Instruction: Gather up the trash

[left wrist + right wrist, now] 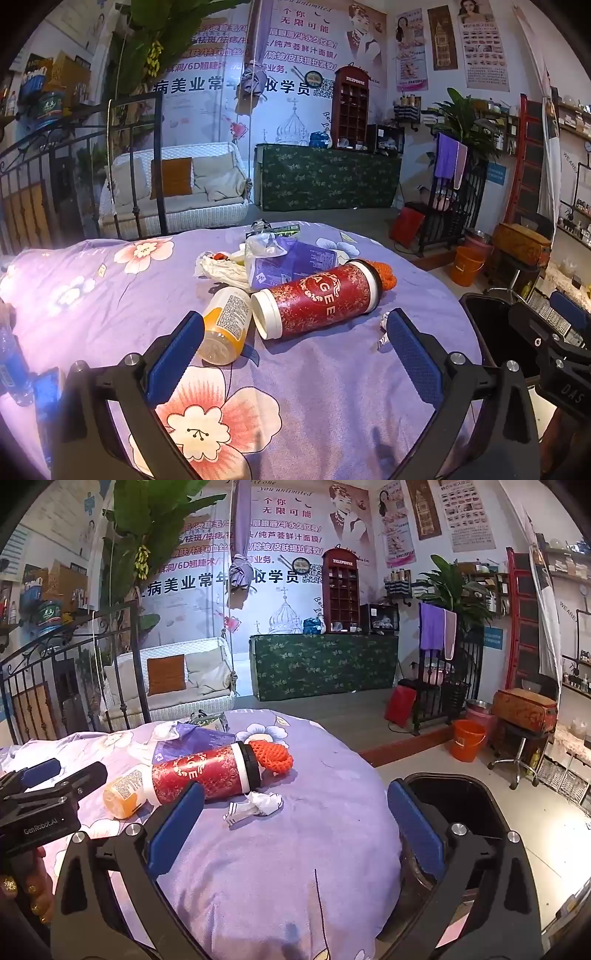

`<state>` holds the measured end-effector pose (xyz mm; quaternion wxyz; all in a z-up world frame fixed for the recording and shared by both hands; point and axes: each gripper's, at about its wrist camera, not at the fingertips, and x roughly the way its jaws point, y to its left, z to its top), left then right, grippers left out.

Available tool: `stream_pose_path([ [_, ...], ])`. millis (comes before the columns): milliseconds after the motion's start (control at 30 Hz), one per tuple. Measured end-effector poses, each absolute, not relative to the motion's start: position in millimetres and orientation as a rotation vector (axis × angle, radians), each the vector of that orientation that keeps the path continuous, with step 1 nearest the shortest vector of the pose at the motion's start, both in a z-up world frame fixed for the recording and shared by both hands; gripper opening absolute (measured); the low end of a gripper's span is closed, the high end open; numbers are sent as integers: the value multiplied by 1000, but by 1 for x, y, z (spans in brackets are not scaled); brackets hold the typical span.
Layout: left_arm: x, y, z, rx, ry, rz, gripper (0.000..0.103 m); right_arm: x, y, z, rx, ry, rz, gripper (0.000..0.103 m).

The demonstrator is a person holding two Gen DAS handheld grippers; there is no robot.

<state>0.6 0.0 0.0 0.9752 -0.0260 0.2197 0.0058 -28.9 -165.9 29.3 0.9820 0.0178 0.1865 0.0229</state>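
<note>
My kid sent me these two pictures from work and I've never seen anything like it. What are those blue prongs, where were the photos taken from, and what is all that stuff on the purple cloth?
There is no robot here: a person holds a two-finger grabbing tool in each hand, and each tool carries a wide-angle camera looking along its blue fingers. One picture comes from the left tool, the other from the right tool. Both tools are open and hold nothing. On the floral purple bedsheet lies trash: a red canister on its side, an orange bottle beside it, a crumpled paper, a purple package, white plastic bags and an orange knitted thing. A black bin stands beside the bed.
</note>
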Motion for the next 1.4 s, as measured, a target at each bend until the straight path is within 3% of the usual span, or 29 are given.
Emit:
stream_pose_path([
  [1400,-1,1,-7,-58,450,14,97,-27,-164,23,53,383,59,98],
])
